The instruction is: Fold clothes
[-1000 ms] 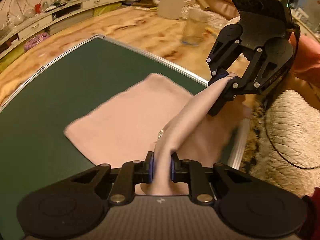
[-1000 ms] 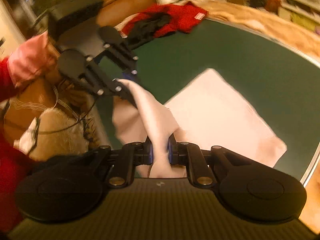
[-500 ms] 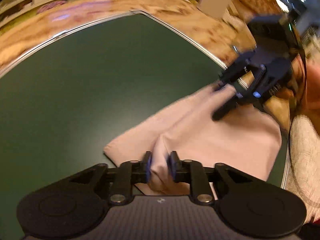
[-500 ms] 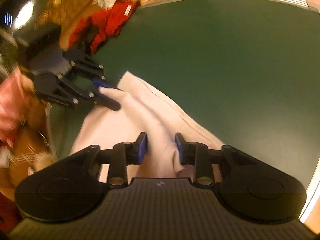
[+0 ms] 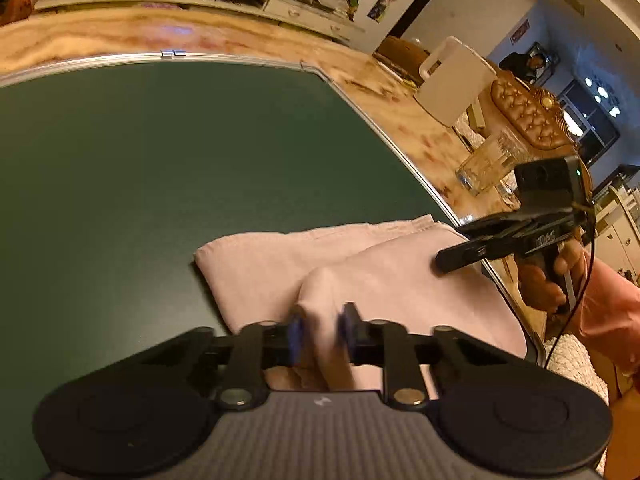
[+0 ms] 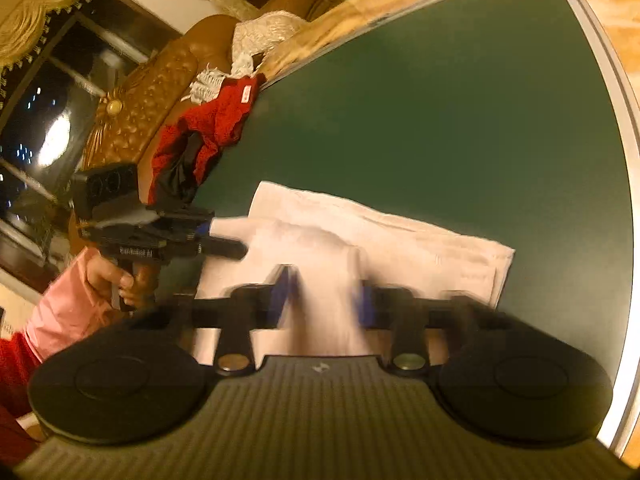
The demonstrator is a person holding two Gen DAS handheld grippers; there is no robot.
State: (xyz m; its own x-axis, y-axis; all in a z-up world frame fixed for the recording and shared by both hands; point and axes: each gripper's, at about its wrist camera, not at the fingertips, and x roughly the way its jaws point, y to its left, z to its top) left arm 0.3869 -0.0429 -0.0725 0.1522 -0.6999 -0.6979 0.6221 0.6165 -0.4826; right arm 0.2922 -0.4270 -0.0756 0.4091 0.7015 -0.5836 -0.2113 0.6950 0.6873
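Note:
A pale pink cloth (image 5: 372,272) lies folded over on the green table (image 5: 160,160) near its right edge. My left gripper (image 5: 320,332) has its jaws parted, with a ridge of the cloth loose between them. In the right wrist view the cloth (image 6: 400,240) lies flat with a raised fold running to my right gripper (image 6: 324,300), whose jaws are also apart around it, blurred by motion. Each gripper shows in the other's view, low over the cloth: the right one (image 5: 452,260) and the left one (image 6: 228,248).
A red and black garment (image 6: 204,136) lies at the table's far corner. A glass (image 5: 484,164) and a white jug (image 5: 452,80) stand on the wooden surface beyond the table's metal rim (image 5: 400,148). A tufted brown sofa (image 6: 144,104) is behind.
Both grippers carried the cloth's lifted edge over and down onto the rest, then opened. The cloth now lies folded, with only a slack ridge between the jaws.

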